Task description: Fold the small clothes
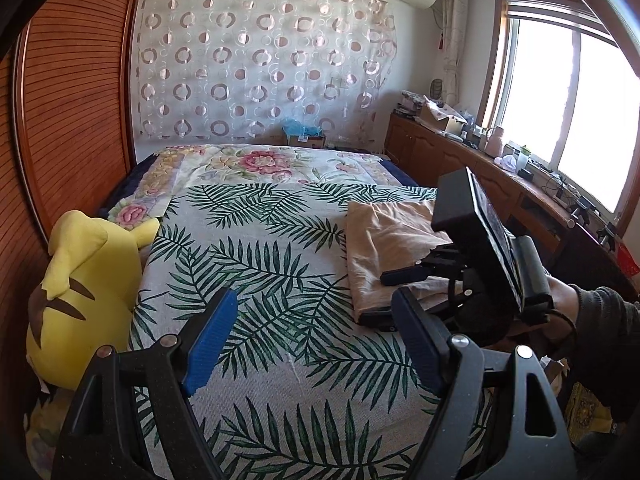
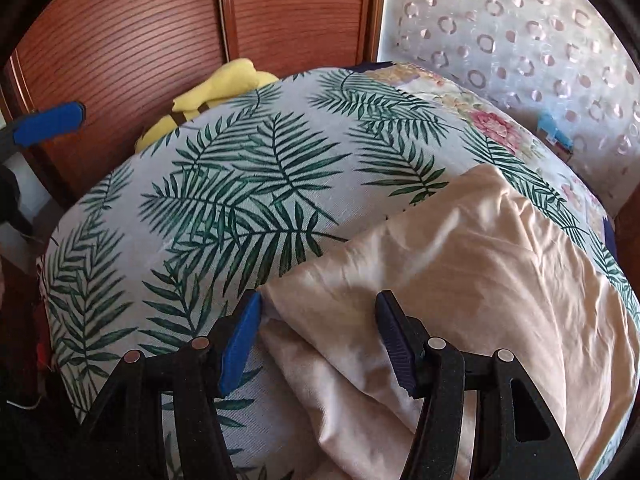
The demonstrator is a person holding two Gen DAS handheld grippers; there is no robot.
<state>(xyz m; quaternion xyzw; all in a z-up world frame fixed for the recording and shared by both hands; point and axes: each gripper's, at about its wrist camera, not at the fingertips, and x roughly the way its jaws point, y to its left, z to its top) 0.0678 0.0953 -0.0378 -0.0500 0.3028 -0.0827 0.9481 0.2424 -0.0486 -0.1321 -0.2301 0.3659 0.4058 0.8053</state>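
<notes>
A beige garment lies folded in layers on the right part of the leaf-print bed sheet. In the right wrist view the garment fills the lower right. My right gripper stands open astride its near left corner, with loose cloth lying between the blue pads and neither pad pressing it. The left wrist view shows that right gripper low over the garment's near edge, held by a dark-sleeved hand. My left gripper is open over bare sheet to the left of the garment, with nothing between its fingers.
A yellow plush toy lies at the bed's left edge against the wooden wardrobe doors. A floral quilt covers the far end of the bed. A cluttered wooden counter runs under the window on the right.
</notes>
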